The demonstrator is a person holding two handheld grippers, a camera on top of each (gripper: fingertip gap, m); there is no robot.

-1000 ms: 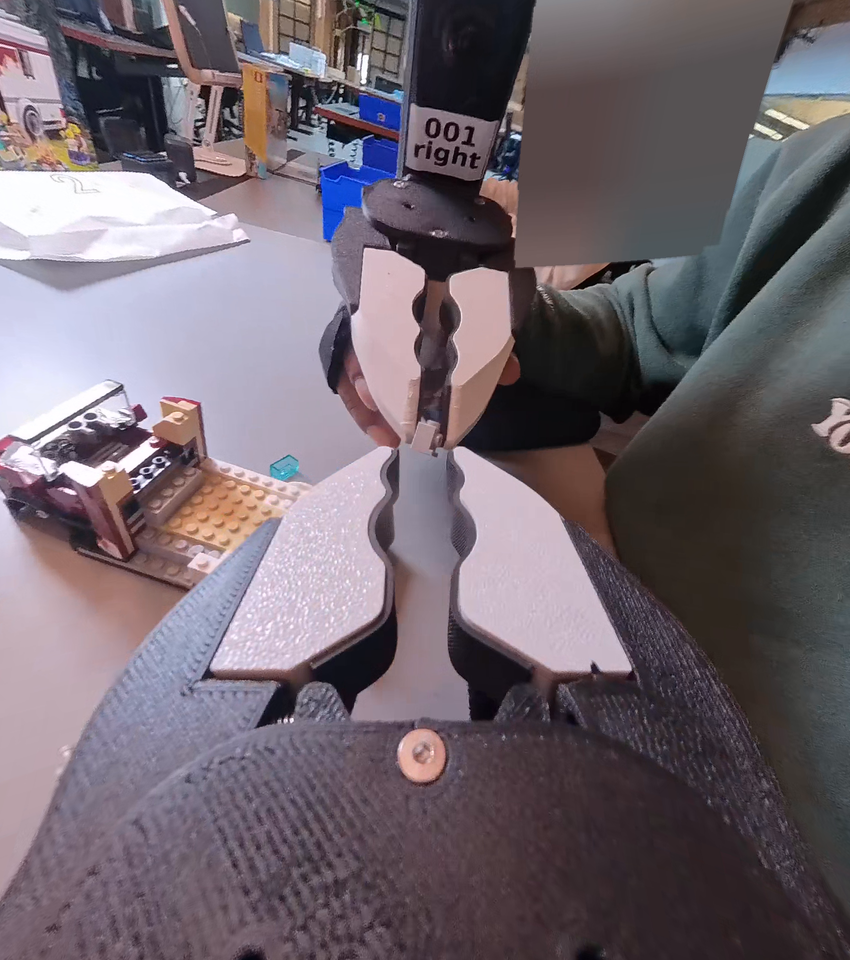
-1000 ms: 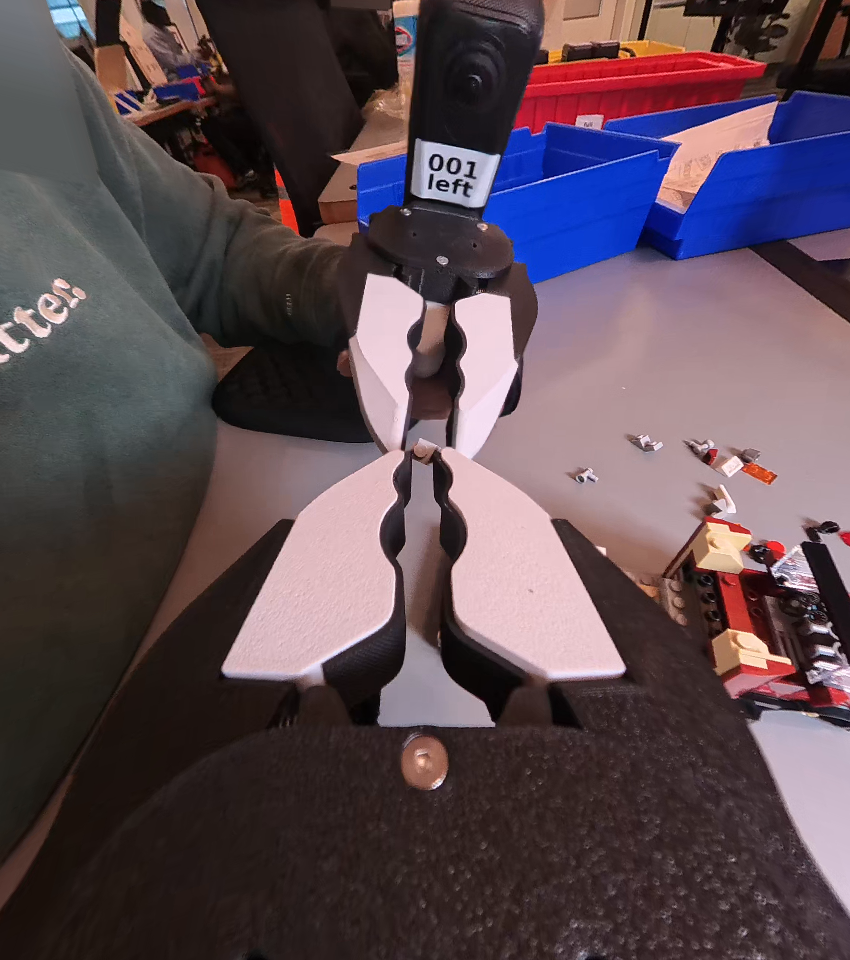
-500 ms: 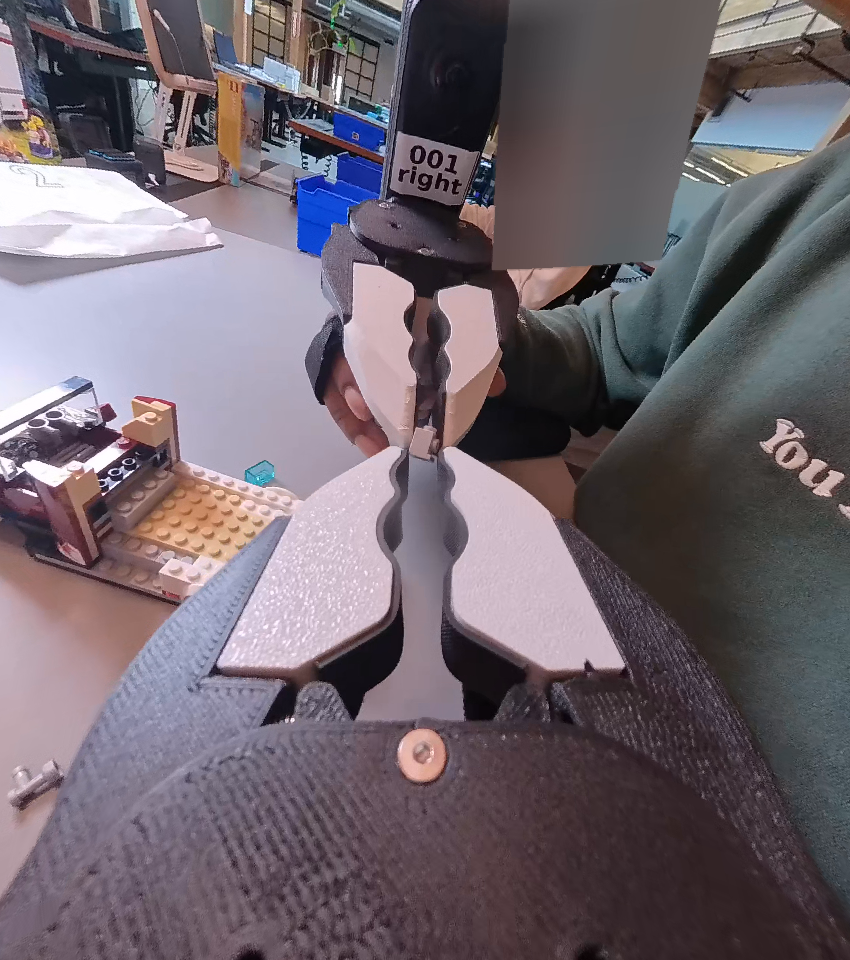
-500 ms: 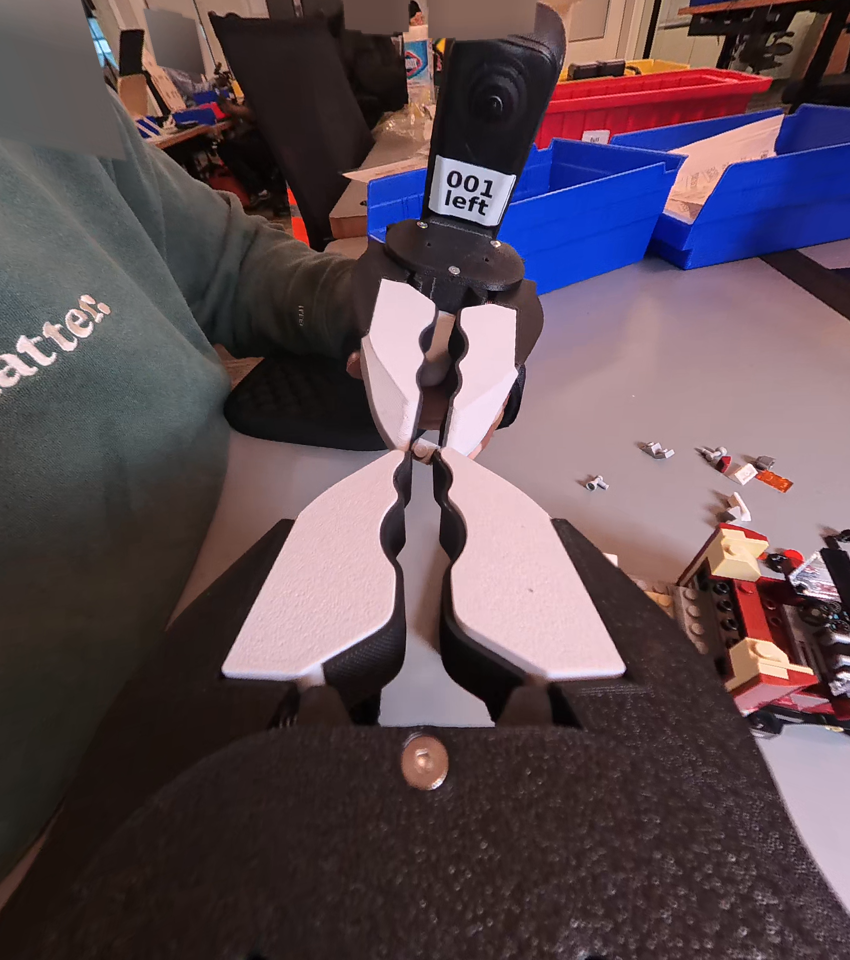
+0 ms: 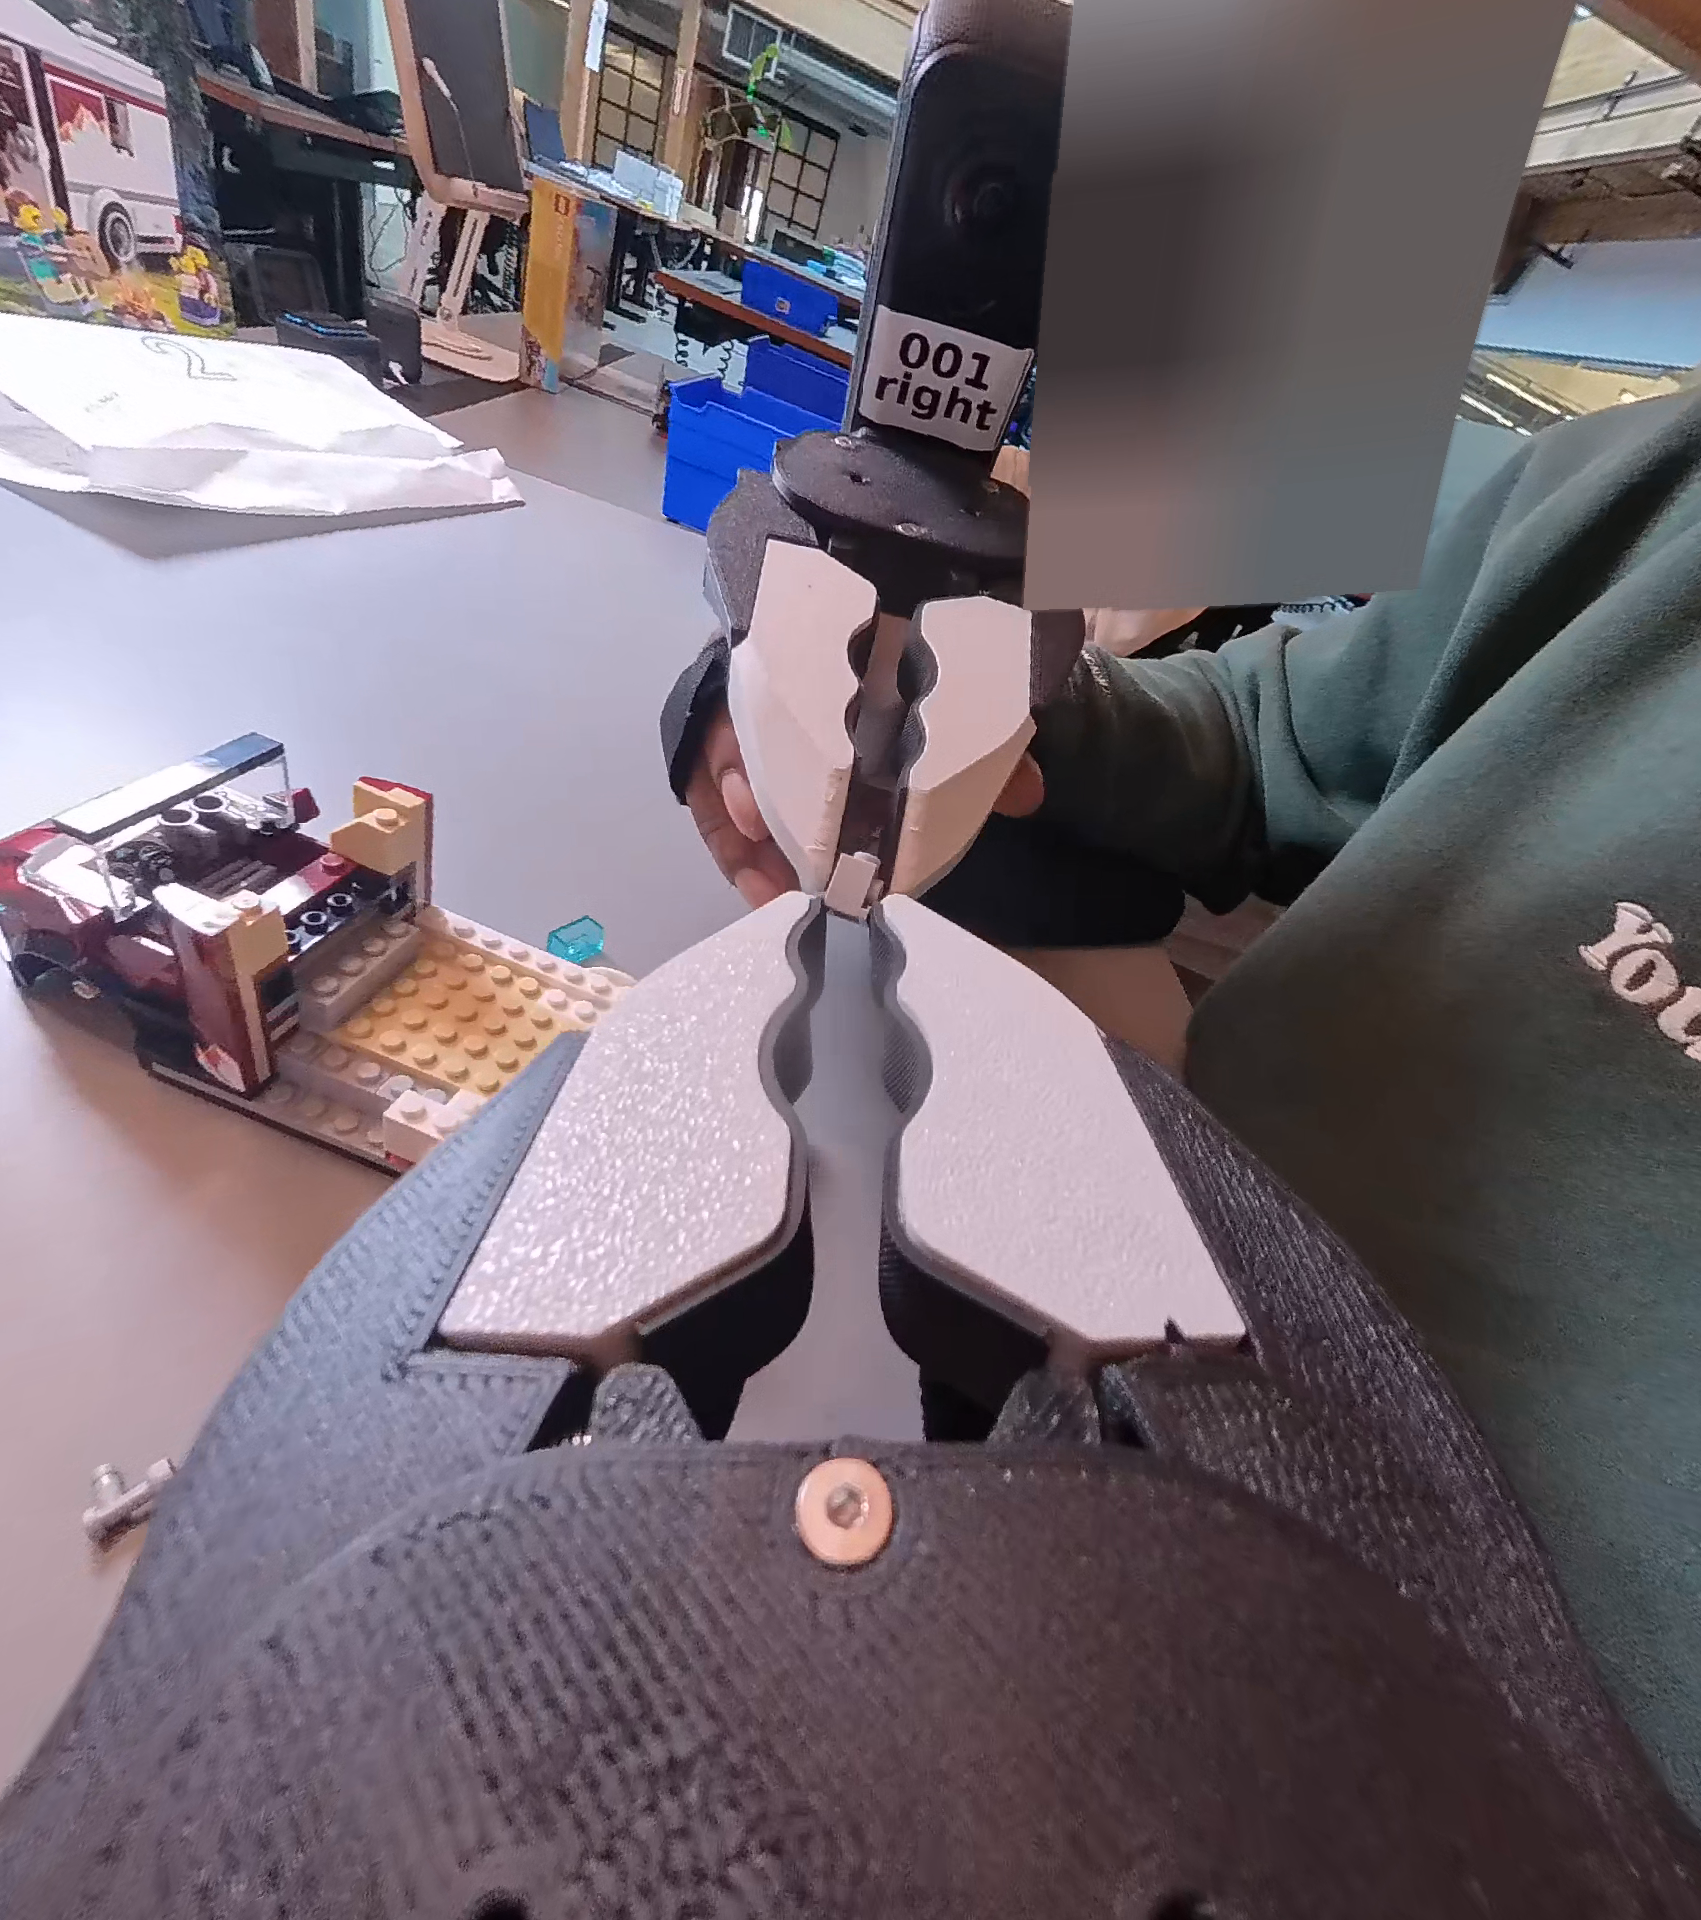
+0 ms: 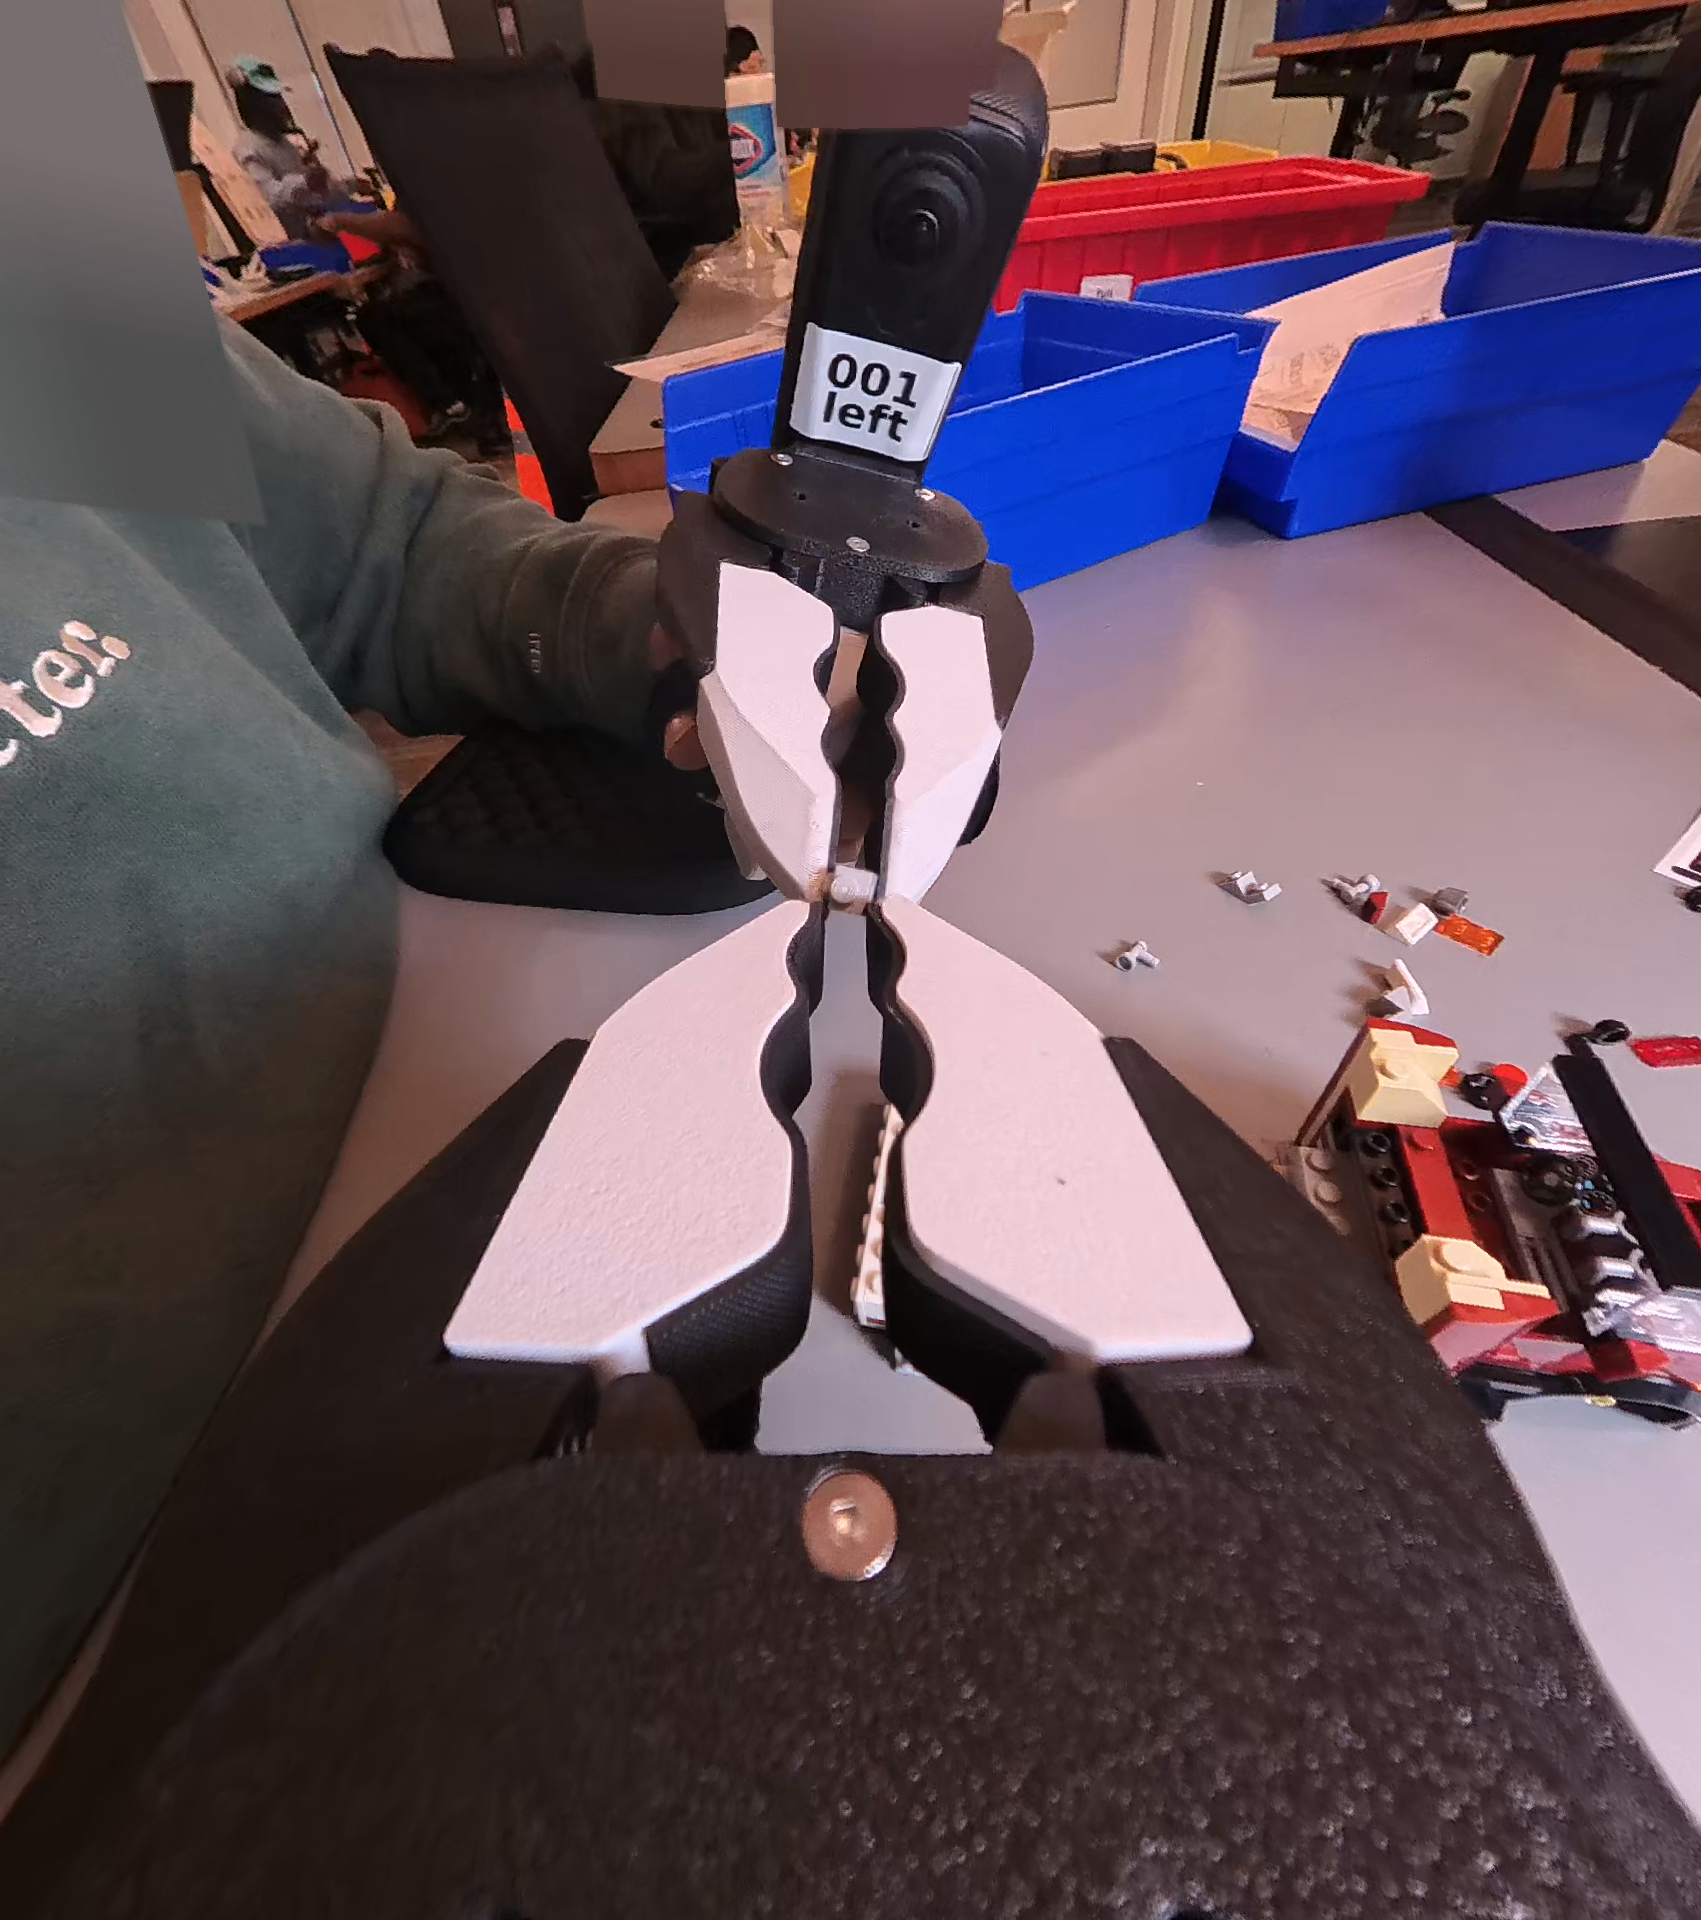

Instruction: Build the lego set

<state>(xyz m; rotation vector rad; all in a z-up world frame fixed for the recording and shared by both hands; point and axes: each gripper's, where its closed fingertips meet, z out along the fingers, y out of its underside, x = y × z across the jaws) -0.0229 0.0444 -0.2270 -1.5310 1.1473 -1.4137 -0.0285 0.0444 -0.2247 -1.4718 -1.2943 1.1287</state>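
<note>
Pinching from opposite sides, the left gripper (image 5: 841,909) and the right gripper (image 6: 844,902) met tip to tip above the grey table (image 6: 1345,727), both nearly pressed together on one tiny light-grey Lego piece (image 5: 851,881). That piece looked hard, featherlight and slick, easily flicked loose, so holding it by its flat sides at the very fingertips seemed safest. Beside the right gripper, the half-built dark-red Lego truck (image 6: 1552,1226) sat with tan and black parts, loose small pieces (image 6: 1407,920) just beyond it.
</note>
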